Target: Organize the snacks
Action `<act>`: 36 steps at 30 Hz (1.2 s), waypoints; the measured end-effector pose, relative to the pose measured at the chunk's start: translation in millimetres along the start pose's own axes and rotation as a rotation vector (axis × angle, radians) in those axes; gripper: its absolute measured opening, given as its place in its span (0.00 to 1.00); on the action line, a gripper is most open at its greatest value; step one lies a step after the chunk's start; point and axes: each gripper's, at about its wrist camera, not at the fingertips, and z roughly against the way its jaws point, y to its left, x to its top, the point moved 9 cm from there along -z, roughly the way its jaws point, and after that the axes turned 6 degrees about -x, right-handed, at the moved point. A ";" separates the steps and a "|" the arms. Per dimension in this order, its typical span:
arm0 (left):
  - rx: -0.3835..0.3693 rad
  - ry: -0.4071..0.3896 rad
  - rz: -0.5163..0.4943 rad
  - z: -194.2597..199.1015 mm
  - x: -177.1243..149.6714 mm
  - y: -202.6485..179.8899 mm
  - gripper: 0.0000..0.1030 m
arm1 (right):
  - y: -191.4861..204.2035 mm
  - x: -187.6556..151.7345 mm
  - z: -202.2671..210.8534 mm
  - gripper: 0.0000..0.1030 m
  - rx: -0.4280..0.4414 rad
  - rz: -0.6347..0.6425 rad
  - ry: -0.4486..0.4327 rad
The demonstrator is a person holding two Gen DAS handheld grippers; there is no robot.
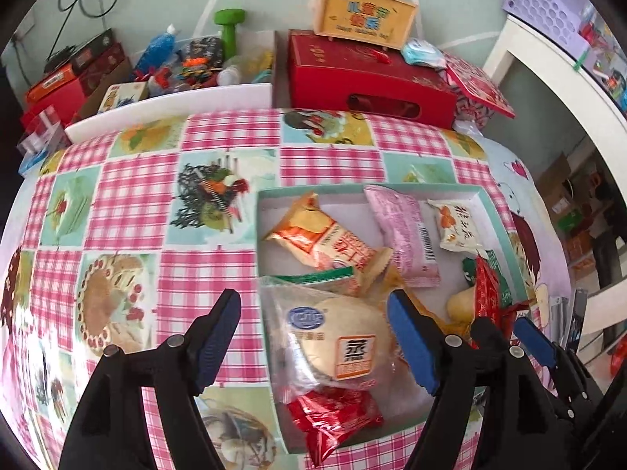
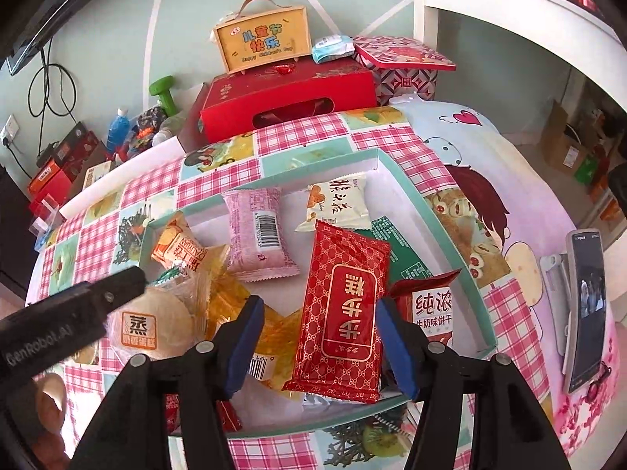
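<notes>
Inside the shallow box (image 2: 411,192) on the table, the red cake packet (image 2: 341,313) lies between the right gripper's (image 2: 325,346) parted pads, while the left gripper (image 1: 313,340) hangs half open over the round bun packet (image 1: 337,337).

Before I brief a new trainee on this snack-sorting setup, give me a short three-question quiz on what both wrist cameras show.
1. True or false: the red packet lies between the right gripper jaws, which stand apart from it.
2. Multiple choice: the round steamed cake in clear wrap sits where? A) on the checked tablecloth B) in the shallow box C) on the red gift box
3. Fill in: the packet with a barcode beside the orange one is coloured ____.

Key: 1 true; 2 B; 3 pink.
</notes>
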 end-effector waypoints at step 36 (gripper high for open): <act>0.347 -0.011 0.017 36.6 -91.1 90.0 0.91 | 22.3 -46.1 43.1 1.00 0.015 0.089 -0.061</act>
